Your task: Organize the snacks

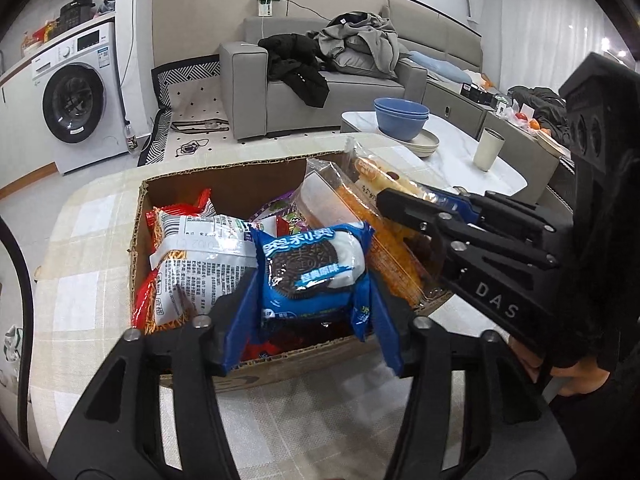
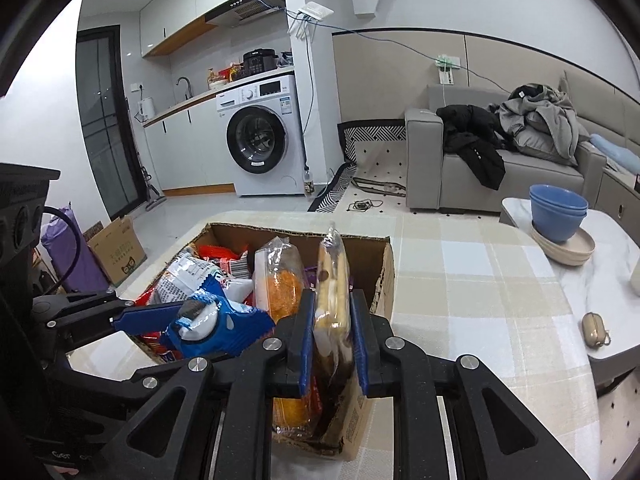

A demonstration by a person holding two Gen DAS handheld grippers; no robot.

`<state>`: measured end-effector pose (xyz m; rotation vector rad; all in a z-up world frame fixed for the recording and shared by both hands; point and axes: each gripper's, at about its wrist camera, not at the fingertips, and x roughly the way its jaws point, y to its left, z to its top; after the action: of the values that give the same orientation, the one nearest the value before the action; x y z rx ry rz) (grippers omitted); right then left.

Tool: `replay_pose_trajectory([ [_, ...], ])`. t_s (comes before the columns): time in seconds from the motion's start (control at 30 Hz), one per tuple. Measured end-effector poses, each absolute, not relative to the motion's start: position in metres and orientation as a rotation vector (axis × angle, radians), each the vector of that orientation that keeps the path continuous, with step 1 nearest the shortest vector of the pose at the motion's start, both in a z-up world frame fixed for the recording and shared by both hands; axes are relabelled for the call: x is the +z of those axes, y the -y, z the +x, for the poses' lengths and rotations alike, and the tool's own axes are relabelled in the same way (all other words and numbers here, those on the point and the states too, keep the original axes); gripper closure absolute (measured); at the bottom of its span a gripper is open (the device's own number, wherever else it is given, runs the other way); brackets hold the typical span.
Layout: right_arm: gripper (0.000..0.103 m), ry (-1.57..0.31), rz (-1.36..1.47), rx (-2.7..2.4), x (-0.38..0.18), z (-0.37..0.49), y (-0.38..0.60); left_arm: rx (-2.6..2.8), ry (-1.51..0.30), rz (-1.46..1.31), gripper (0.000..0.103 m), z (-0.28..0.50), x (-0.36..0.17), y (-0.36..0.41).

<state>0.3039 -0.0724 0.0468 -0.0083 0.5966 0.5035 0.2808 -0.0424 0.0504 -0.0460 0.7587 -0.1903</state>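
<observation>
An open cardboard box [image 1: 138,240] full of snack packs stands on the checked tablecloth. A blue Oreo pack [image 1: 312,268] rests on the other snacks in its near part. My left gripper [image 1: 314,280] is open, its blue pads flanking that pack without squeezing it. A clear bread pack [image 2: 332,280] stands upright at the box's right end, and my right gripper [image 2: 332,300] is shut on it, pads against both sides. Beside it leans an orange-crumbed pack [image 2: 280,280]. A white and red noodle bag [image 1: 192,256] lies at the box's left.
On the white side table to the right, stacked blue bowls [image 1: 402,116] sit on beige plates, with a cream cup [image 1: 488,148] nearby. A small beige case [image 2: 596,330] lies near that table's edge. A sofa and a washing machine stand behind.
</observation>
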Motion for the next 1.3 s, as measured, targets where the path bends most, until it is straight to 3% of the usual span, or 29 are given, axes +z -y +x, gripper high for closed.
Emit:
replay_pose_trajectory([
  [0.1, 0.074, -0.579, -0.012, 0.506, 0.052, 0.295, 0.078, -0.168, -0.740, -0.068, 0.022, 0.276, 0.056, 0.036],
  [0.23, 0.062, -0.567, -0.003, 0.505, 0.056, 0.283, 0.088, -0.164, -0.728, -0.100, 0.020, 0.268, 0.063, 0.024],
  [0.33, 0.050, -0.561, -0.010, 0.512, 0.057, 0.272, 0.092, -0.142, -0.709, -0.096, 0.013, 0.257, 0.068, 0.016],
  [0.37, 0.043, -0.560, -0.013, 0.512, 0.057, 0.268, 0.093, -0.133, -0.706, -0.093, 0.004, 0.253, 0.069, 0.014],
  [0.47, 0.014, -0.551, -0.004, 0.528, 0.056, 0.256, 0.095, -0.117, -0.676, -0.082, 0.001, 0.237, 0.072, 0.008],
  [0.57, 0.001, -0.532, 0.012, 0.553, 0.056, 0.242, 0.096, -0.093, -0.658, -0.080, 0.001, 0.223, 0.074, -0.001],
  [1.3, 0.000, -0.412, 0.063, 0.568, 0.038, 0.174, 0.110, 0.000, -0.572, -0.055, 0.001, 0.156, 0.043, -0.019],
])
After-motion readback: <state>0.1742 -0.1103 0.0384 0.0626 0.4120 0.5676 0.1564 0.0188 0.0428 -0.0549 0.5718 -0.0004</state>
